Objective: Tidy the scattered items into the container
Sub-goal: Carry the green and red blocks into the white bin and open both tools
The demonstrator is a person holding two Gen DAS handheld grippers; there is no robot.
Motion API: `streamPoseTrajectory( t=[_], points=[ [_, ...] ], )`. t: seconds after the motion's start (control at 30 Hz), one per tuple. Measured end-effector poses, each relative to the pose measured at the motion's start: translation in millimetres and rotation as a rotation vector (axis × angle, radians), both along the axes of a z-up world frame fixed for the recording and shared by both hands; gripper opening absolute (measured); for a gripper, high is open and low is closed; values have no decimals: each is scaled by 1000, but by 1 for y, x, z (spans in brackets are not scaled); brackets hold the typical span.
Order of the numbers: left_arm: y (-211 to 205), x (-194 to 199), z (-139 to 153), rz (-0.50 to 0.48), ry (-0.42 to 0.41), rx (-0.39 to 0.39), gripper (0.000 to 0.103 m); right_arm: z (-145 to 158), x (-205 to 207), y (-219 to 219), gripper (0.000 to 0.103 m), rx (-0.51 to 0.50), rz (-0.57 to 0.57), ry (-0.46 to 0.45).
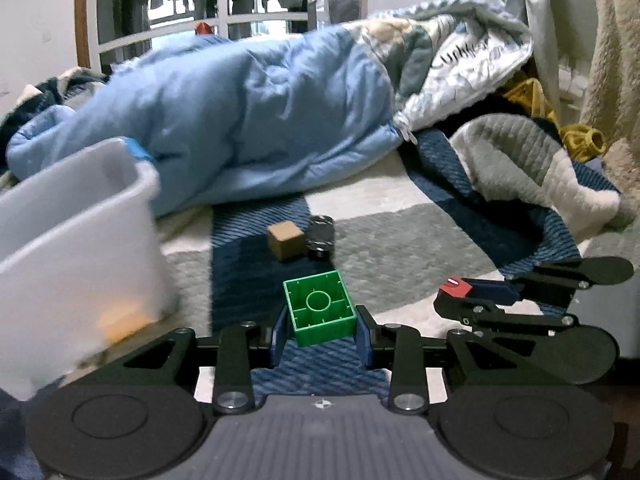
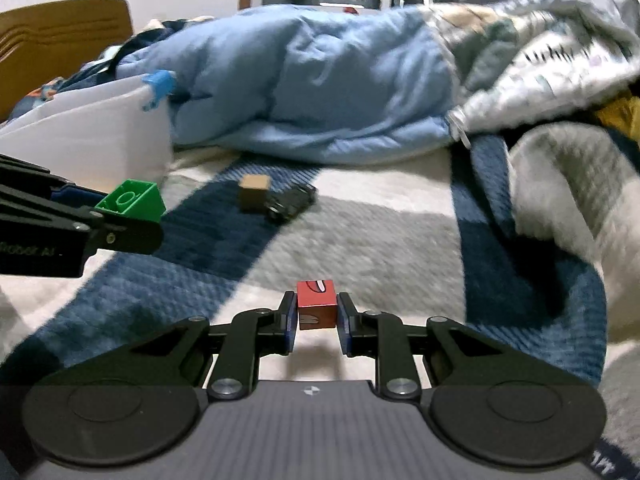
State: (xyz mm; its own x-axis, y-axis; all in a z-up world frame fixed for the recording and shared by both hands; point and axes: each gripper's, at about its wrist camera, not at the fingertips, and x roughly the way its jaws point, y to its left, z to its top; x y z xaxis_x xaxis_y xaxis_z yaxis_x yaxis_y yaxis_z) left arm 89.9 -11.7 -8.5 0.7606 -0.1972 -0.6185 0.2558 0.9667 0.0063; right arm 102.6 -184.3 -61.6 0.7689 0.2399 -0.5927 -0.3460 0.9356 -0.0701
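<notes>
My left gripper (image 1: 322, 326) is shut on a green toy brick (image 1: 320, 309), hollow side up, held above the bed. It also shows in the right wrist view (image 2: 134, 202) at the left. My right gripper (image 2: 317, 314) is shut on a small red cube (image 2: 316, 309); the cube shows in the left wrist view (image 1: 455, 287) at the right. A white plastic container (image 1: 76, 248) stands to the left, with something orange inside; it also shows in the right wrist view (image 2: 100, 140). A brown cube (image 1: 285, 239) and a black toy car (image 1: 321, 236) lie together on the blanket ahead.
A checked blue, grey and white blanket (image 1: 400, 216) covers the bed. A bulky light-blue duvet (image 1: 248, 128) lies behind the items. A grey-white fleece (image 1: 532, 168) is bunched at the right. A wooden headboard (image 2: 60, 28) stands at the far left.
</notes>
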Motion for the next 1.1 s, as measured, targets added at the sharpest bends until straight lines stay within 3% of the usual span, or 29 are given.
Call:
streamPoseTrajectory(
  t=[0.13,0.73,1.1],
  points=[
    [20,-11,16,11,-58,24,38,17,-4,23,24,-30,43,-40],
    [130,-27,73,215,-175,-42,38,71,7,140,24,5,216,-160],
    [175,1,92,317,-202,-50,38,102,15,198,24,14,311,-237]
  ],
)
